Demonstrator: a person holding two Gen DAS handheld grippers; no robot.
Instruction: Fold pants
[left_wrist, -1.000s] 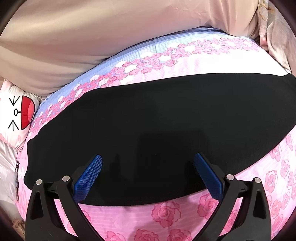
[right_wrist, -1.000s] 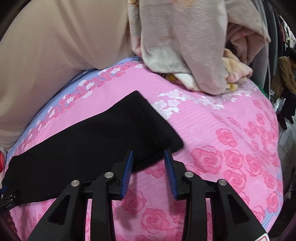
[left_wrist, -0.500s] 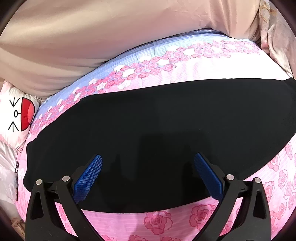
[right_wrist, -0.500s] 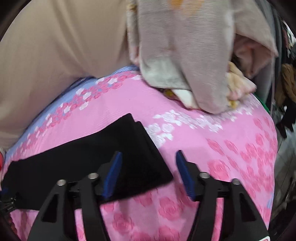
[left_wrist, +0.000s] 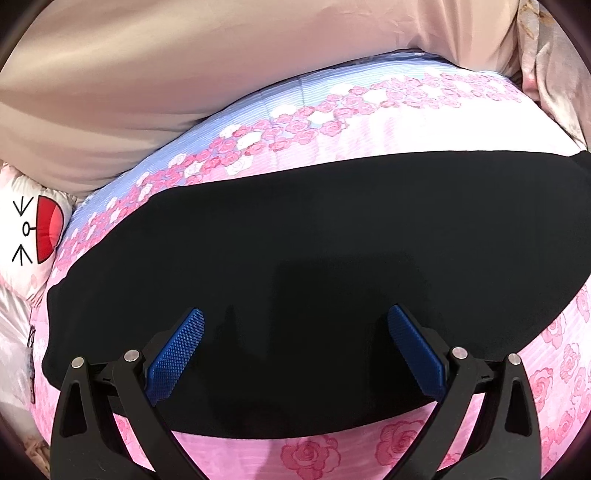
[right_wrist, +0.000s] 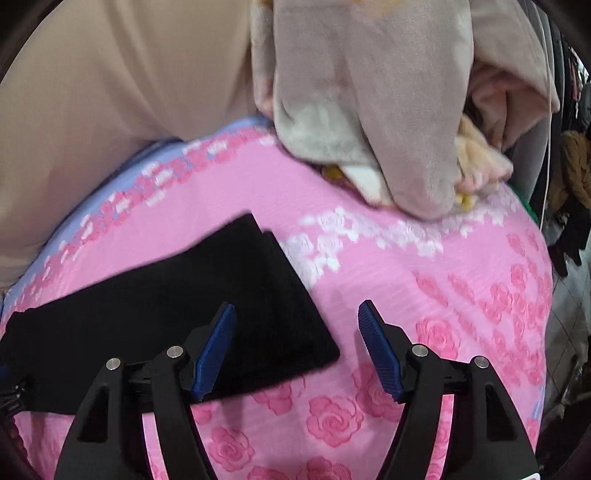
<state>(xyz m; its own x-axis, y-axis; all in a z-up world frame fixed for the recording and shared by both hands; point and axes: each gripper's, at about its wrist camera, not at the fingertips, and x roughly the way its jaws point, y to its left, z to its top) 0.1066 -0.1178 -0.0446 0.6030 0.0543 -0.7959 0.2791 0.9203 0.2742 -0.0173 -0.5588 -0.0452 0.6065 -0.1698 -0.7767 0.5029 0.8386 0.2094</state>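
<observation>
Black pants (left_wrist: 314, 266) lie flat in a long band across a pink rose-print bed cover (left_wrist: 388, 125). My left gripper (left_wrist: 295, 328) is open and empty, its blue pads hovering over the near part of the pants. In the right wrist view the end of the pants (right_wrist: 207, 302) shows two stacked layers. My right gripper (right_wrist: 297, 325) is open and empty over the near right corner of that end, one blue pad above the cloth, the other above the bed cover (right_wrist: 424, 280).
A beige curtain or sheet (left_wrist: 184, 74) rises behind the bed. A pile of beige and pink blankets (right_wrist: 388, 110) sits at the far right. A white pillow with a red cartoon mouth (left_wrist: 37, 229) is at the left. Dark clothes (right_wrist: 572, 184) hang beyond the bed's right edge.
My right gripper has opened wider and shifted over the corner of the pants. My left gripper has moved slightly forward over the pants, still open.
</observation>
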